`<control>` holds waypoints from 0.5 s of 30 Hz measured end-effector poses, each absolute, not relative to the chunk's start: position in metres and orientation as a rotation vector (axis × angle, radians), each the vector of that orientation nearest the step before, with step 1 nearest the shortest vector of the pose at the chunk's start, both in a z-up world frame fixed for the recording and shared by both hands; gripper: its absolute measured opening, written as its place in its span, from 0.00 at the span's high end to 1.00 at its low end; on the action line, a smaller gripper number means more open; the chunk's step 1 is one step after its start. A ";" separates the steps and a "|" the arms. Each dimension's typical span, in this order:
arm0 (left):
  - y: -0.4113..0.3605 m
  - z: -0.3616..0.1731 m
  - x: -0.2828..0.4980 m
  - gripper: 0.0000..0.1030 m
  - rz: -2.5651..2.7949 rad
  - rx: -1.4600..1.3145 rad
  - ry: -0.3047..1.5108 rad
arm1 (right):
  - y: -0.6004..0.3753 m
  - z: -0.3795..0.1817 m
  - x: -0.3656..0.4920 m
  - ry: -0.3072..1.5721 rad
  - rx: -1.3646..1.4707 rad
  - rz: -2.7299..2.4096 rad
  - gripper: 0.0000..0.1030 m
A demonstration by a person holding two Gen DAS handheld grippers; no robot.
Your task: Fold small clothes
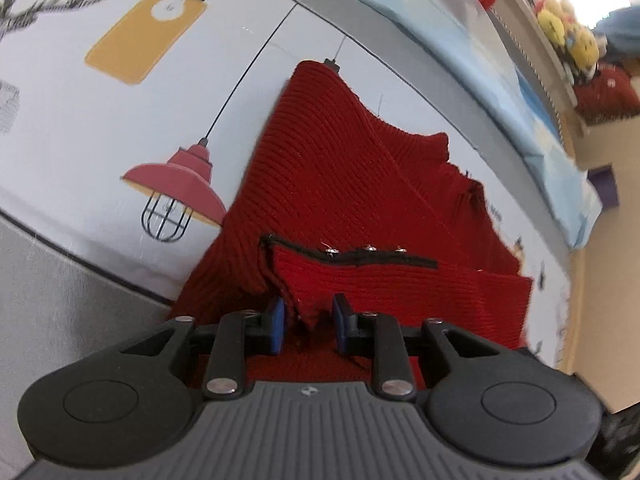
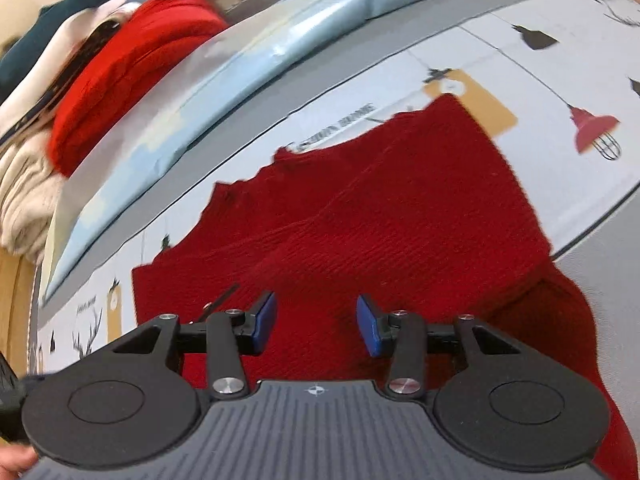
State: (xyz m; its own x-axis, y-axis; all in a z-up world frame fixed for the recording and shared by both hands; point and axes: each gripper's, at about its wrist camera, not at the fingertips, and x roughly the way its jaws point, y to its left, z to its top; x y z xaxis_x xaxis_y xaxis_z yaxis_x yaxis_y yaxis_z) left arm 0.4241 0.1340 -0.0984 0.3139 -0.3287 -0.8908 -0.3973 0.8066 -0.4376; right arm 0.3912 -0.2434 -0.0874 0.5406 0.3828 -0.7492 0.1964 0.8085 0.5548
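A red ribbed knit garment (image 1: 340, 184) lies spread on a printed cloth, its near part folded over so a black trim with metal snaps (image 1: 360, 256) shows. My left gripper (image 1: 308, 320) points down at the near edge, and its blue pads are shut on a bunched fold of the red knit. In the right wrist view the same garment (image 2: 380, 216) fills the middle. My right gripper (image 2: 316, 324) hovers over it, open, with its blue pads well apart and nothing between them.
The printed cover (image 1: 120, 120) shows lamps and antlers. A light blue cloth (image 1: 460, 40) runs along the far side. Folded clothes are stacked at the back: a bright red one (image 2: 132, 72) on cream ones (image 2: 24, 184). Plush toys (image 1: 568, 32) sit on a shelf.
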 end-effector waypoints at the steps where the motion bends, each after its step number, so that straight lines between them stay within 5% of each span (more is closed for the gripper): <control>1: 0.130 -0.093 0.425 0.93 0.047 -0.622 1.252 | -0.247 -0.089 0.392 1.013 0.651 0.110 0.55; 7: 0.099 -0.016 0.418 0.94 -0.032 -0.275 0.862 | -0.270 -0.095 0.394 1.008 0.685 0.045 0.55; 15: 0.094 -0.036 0.421 0.88 0.070 -0.231 0.950 | -0.303 -0.128 0.387 1.064 0.843 -0.131 0.54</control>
State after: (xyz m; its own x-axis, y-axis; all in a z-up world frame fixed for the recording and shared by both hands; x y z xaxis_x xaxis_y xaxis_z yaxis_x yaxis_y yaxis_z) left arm 0.4207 0.0939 -0.0357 0.5813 -0.0417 -0.8126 -0.1605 0.9732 -0.1648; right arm 0.3867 -0.3033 -0.1277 0.5088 0.2888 -0.8110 0.4774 0.6892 0.5450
